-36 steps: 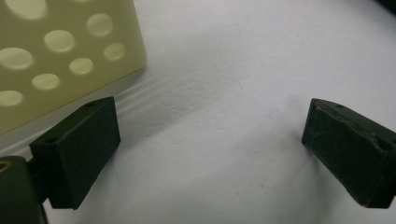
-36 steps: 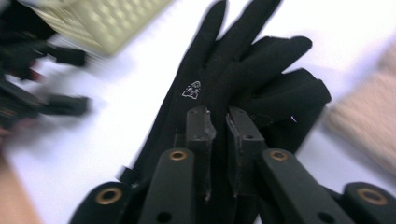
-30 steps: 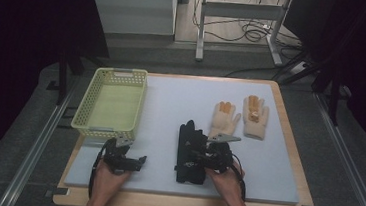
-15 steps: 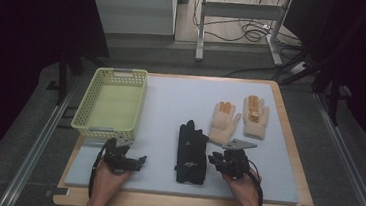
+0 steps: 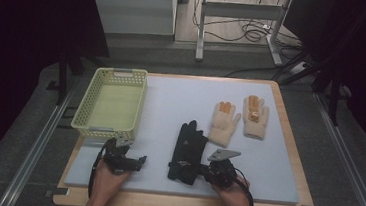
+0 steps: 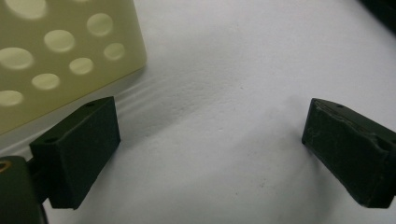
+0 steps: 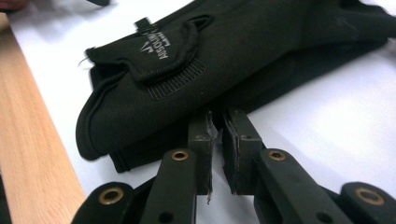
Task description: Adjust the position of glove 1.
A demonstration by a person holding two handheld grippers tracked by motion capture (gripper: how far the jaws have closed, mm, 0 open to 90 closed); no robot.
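While the left tongs are waiting wide open at the lower left, the right tongs have just been closing, nearly shut, pinching the black gloves' edge for lifting.

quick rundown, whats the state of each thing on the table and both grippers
yellow-green perforated plastic basket: upright, empty
black fabric gloves: stacked flat
two cream knit gloves: flat, side by side
left gripper: open, holding nothing
right gripper: jaws just closed, at the black gloves' edge
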